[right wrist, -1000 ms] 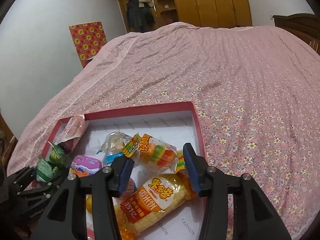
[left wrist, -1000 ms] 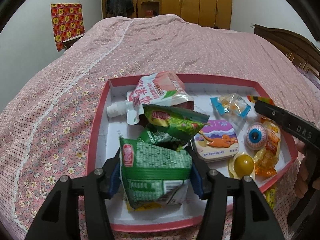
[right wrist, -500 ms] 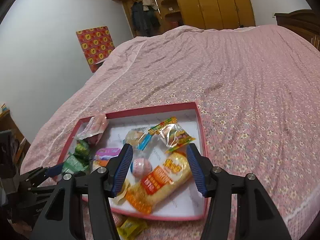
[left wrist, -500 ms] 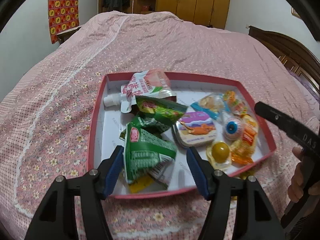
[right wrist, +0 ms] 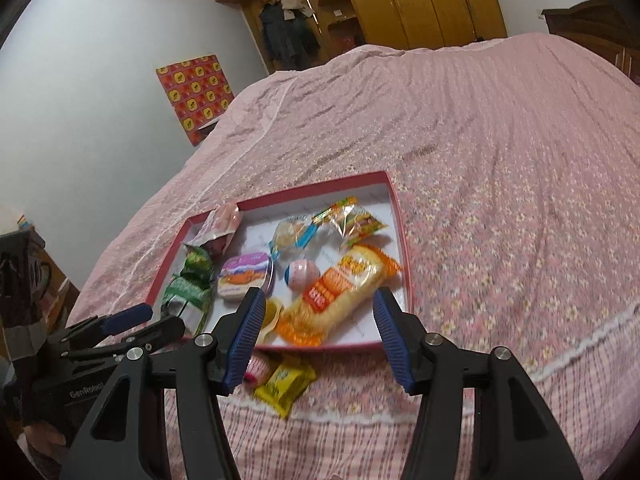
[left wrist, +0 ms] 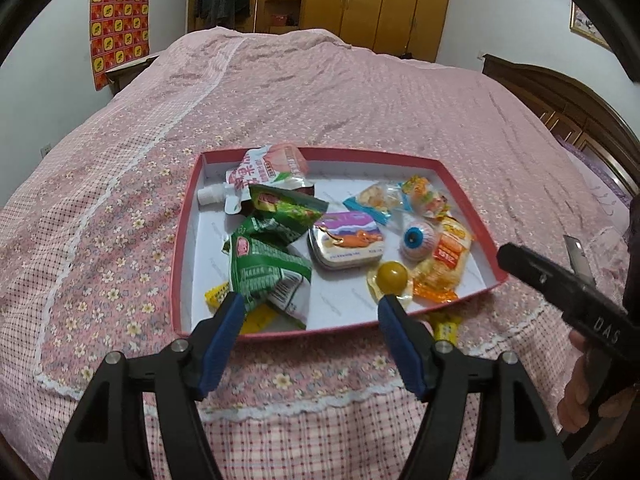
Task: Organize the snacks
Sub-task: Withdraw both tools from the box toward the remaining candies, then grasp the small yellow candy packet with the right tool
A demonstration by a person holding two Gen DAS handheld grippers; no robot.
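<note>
Left wrist view: left gripper [left wrist: 310,314] wide open, holding nothing, low over the near rim of the red tray [left wrist: 182,240] on the pink bed [left wrist: 320,92]; green packet [left wrist: 266,276] lying inside near the front; tin [left wrist: 347,246], eyeball candy [left wrist: 416,240] and orange packet [left wrist: 444,264] beside it in the tray.

Right wrist view: right gripper [right wrist: 320,330] open too, empty, over the tray's [right wrist: 400,216] near edge; yellow packet [right wrist: 285,383] out on the bed [right wrist: 480,128], just in front of the tray.
</note>
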